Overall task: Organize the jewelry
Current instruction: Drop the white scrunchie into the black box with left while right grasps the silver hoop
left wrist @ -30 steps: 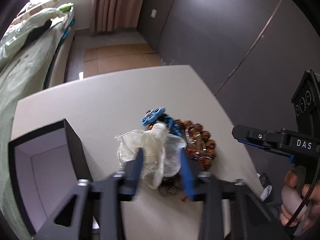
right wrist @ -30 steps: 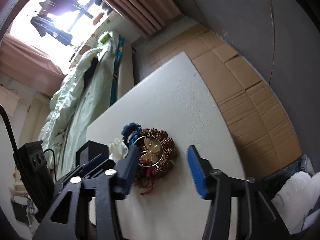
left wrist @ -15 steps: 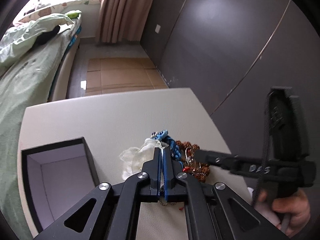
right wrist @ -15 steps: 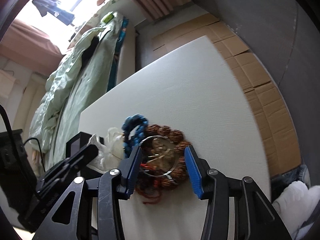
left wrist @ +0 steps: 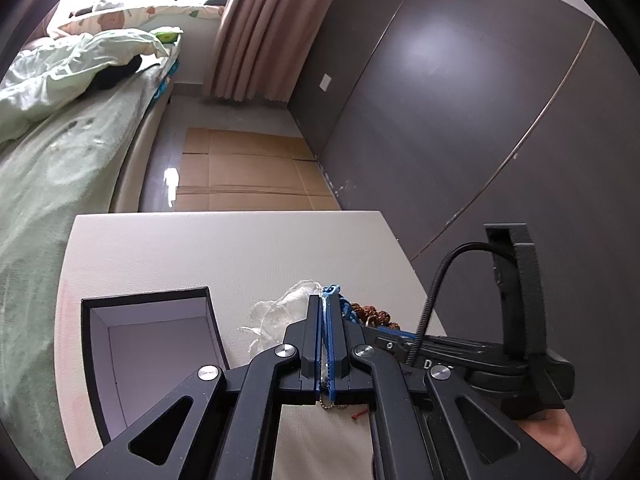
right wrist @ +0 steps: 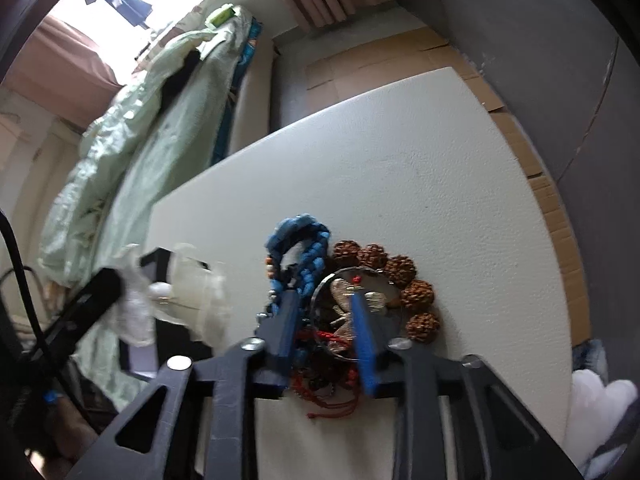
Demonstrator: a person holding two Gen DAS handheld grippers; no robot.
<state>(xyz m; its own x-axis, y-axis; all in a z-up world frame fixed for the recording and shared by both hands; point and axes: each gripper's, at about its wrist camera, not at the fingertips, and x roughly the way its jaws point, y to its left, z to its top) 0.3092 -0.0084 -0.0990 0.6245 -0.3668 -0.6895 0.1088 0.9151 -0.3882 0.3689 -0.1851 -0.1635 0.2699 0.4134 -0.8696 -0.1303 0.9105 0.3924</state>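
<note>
My left gripper point(left wrist: 324, 306) is shut on a sheer white pouch point(left wrist: 276, 312) and holds it above the white table point(left wrist: 224, 252). In the right wrist view the pouch point(right wrist: 188, 292) hangs blurred beside the pile. My right gripper point(right wrist: 325, 300) points down onto the jewelry pile, its jaws closing. Between them lie the left rim of a silver bangle point(right wrist: 362, 271) and red cords point(right wrist: 332, 404). A blue bead bracelet point(right wrist: 308, 240) touches its left finger. Brown knobbly beads point(right wrist: 400, 270) curve round the bangle's right side.
An open black box point(left wrist: 144, 295) with a pale lining stands on the table left of the pile. A bed with a green quilt point(left wrist: 60, 152) runs along the left. Cardboard sheets point(left wrist: 244, 172) cover the floor beyond the table, and a dark wall point(left wrist: 460, 100) is at the right.
My left gripper shut on the white pouch and rose with it off the pile. My right gripper came in over the bangle and beads, and its jaws narrowed.
</note>
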